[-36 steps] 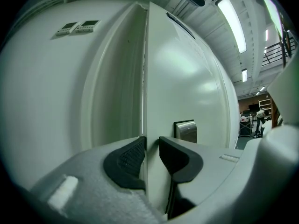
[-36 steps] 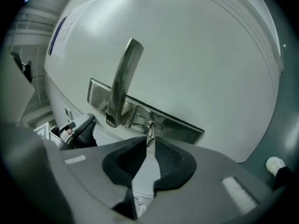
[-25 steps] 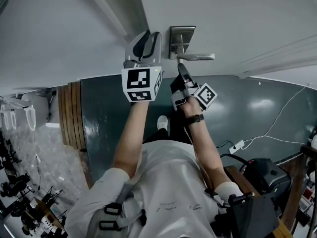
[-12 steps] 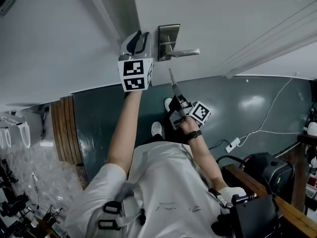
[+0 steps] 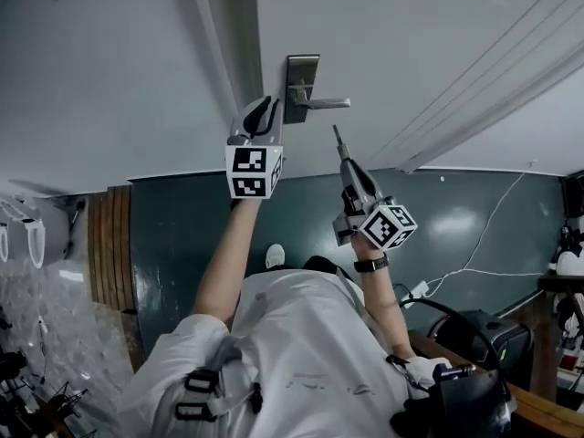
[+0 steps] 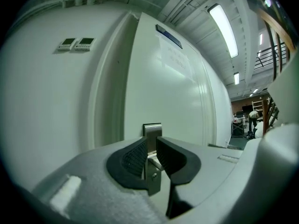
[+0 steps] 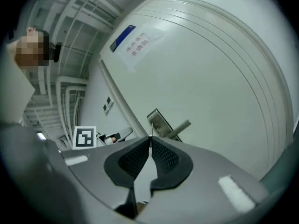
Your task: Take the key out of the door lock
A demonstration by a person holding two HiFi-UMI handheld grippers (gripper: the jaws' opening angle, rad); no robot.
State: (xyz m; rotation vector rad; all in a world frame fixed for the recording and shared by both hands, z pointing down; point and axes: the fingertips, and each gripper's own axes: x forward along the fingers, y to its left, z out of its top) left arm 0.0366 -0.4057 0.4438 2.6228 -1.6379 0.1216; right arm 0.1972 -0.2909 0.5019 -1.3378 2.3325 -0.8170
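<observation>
A person stands facing a pale door point(image 5: 411, 44), a handheld gripper in each hand, both raised toward the metal lock plate point(image 5: 301, 85) and its lever handle point(image 5: 327, 103).

The main step looks done. A thin metal key point(image 5: 338, 140) sticks out of the tip of the right gripper point(image 5: 347, 164), and there is clear space between it and the lock. That gripper is at about 5 o'clock from the lock plate, near it but not touching. I can see no key left in the plate, though the keyhole itself is too small to make out. What seems to remain is only to carry the key away or put it down.

The right gripper's jaws are pressed together on the key. In the right gripper view, the dark ribbed pads meet at their tips, and a sliver of metal pokes out from between them.

The left gripper point(image 5: 265, 108) is at about 8 o'clock from the lock plate, just beside the door's edge. Its jaws have just been closing and now stand a narrow gap apart. In the left gripper view, the lock plate shows through that gap, but it appears to lie beyond the pads, not pinched by them. As far as I can judge, that gripper holds nothing.
</observation>
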